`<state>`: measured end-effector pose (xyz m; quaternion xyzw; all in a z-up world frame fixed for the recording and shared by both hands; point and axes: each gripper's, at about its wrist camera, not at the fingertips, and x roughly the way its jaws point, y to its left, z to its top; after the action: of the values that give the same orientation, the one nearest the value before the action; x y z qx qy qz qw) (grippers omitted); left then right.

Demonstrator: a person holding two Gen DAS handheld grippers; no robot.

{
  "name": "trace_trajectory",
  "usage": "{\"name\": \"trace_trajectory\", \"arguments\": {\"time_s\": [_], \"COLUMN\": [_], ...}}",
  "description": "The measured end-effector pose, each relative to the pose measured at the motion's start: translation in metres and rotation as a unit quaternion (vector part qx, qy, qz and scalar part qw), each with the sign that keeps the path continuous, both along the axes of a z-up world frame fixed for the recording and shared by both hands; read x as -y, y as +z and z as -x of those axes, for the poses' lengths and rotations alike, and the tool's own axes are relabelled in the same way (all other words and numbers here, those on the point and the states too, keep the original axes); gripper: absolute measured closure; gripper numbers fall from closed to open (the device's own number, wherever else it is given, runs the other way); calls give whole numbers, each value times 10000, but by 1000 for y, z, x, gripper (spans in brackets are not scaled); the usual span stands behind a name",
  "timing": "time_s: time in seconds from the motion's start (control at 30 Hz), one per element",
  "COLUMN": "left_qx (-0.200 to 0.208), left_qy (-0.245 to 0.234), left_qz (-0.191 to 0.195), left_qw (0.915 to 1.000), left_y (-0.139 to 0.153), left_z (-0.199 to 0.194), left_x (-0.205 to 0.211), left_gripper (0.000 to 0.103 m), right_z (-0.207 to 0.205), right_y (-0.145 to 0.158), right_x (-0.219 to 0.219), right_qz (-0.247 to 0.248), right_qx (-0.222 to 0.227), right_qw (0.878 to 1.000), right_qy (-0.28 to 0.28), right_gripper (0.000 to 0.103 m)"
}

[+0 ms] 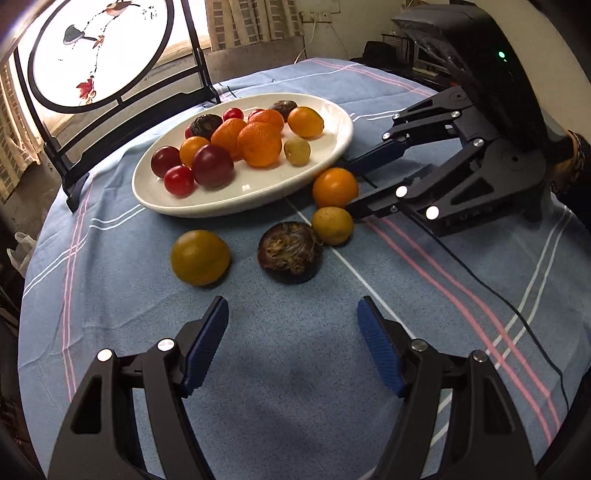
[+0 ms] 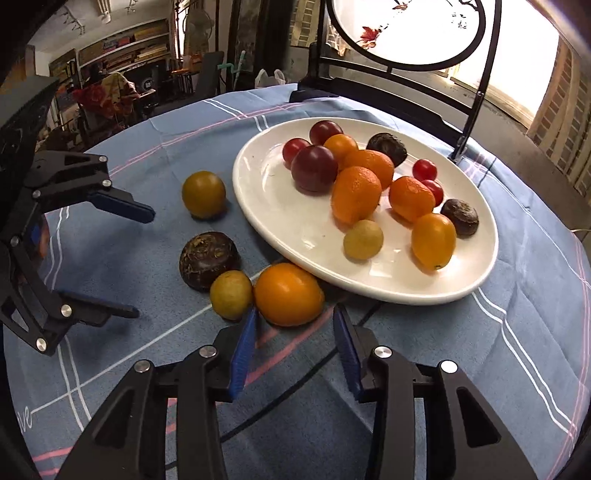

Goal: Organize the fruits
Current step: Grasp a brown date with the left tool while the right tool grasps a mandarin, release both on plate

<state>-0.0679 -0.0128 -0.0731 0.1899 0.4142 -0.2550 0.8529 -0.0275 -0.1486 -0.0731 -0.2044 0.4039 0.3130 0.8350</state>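
Observation:
A white plate (image 1: 221, 212) (image 2: 291, 236) holds several fruits: red tomatoes, oranges and dark brown ones. Four fruits lie on the blue cloth in front of it: an orange (image 1: 332, 184) (image 2: 288, 293), a small yellow fruit (image 1: 332, 226) (image 2: 231, 294), a dark brown fruit (image 1: 290, 251) (image 2: 208, 258) and a yellow-orange fruit (image 1: 199, 256) (image 2: 203, 194). My right gripper (image 2: 295, 312) (image 1: 349, 184) is open, its tips on either side of the orange's near edge, with a gap on one side. My left gripper (image 1: 291, 308) (image 2: 144, 264) is open and empty, just short of the dark brown fruit.
A round painted screen on a black stand (image 1: 99, 51) (image 2: 406, 33) rises right behind the plate. A thin black cable (image 1: 498, 291) crosses the cloth under the right gripper. The round table's edge curves close on all sides; cluttered shelves (image 2: 122, 44) stand beyond.

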Motion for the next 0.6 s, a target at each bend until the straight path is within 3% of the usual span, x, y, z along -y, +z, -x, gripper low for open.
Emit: {"name": "trace_trajectory", "arguments": {"time_s": [0.27, 0.37, 0.6], "left_qx": [22, -63, -328], "left_qy": [81, 148, 249], "left_qz": [87, 135, 315], "left_qw": [9999, 9998, 9987], "left_y": [-1, -3, -9], "left_z": [-23, -30, -45], "left_x": [11, 10, 13], "left_gripper": [33, 48, 60], "right_z": [4, 10, 20], "right_y": [3, 13, 18], "right_x": [0, 19, 36], "right_qz": [-118, -327, -480], "right_qx": [-66, -71, -51], "right_qw": [9999, 9993, 9982], "right_qy": [18, -187, -366], "right_gripper": [67, 67, 67]}}
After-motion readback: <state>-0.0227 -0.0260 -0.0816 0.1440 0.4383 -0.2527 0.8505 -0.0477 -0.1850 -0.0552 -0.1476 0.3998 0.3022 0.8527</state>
